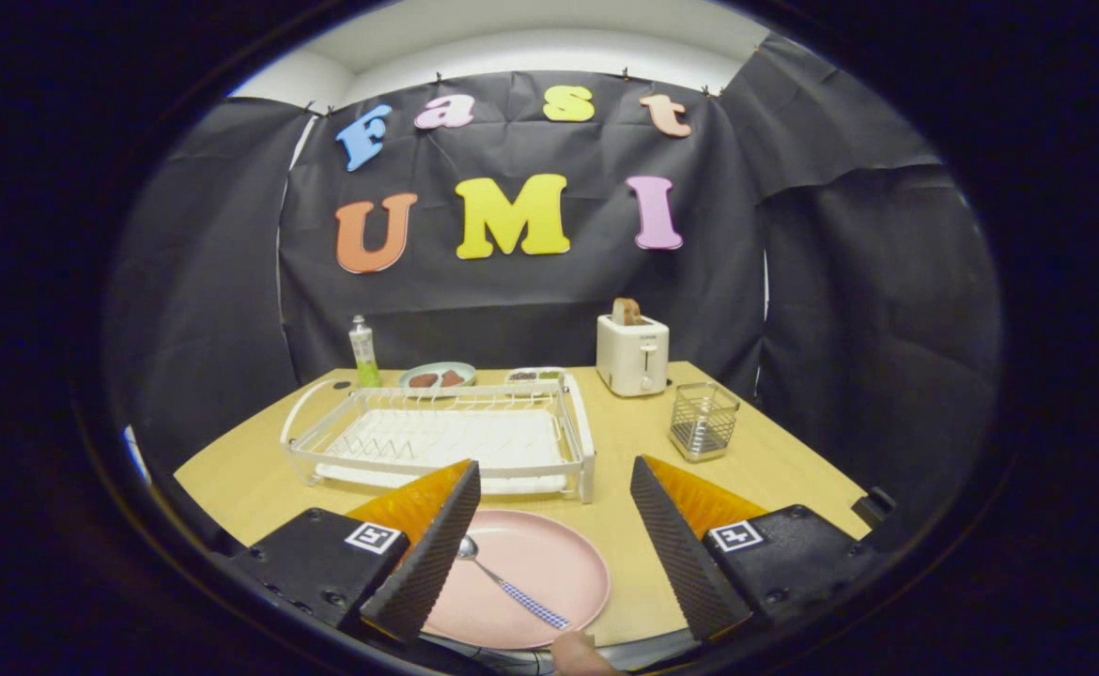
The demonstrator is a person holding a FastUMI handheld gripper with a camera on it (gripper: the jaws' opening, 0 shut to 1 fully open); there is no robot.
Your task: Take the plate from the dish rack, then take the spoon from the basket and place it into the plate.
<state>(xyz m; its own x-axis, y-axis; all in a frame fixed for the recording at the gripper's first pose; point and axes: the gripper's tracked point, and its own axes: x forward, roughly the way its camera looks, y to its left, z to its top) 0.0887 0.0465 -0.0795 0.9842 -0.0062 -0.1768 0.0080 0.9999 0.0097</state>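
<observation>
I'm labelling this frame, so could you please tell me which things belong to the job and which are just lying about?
Job: round pink plate; metal spoon with blue checked handle, lying in it; white wire dish rack; metal mesh basket; tool, open.

Lying about: white toaster; green bottle; pale green dish of food.

Smooth matt pink plate (549, 563); shiny metal spoon (512, 587), checked handle; white wire dish rack (437, 441); wire mesh basket (703, 421); ribbed black fingers (432, 554), spread wide; wood-look table (625, 451).
</observation>
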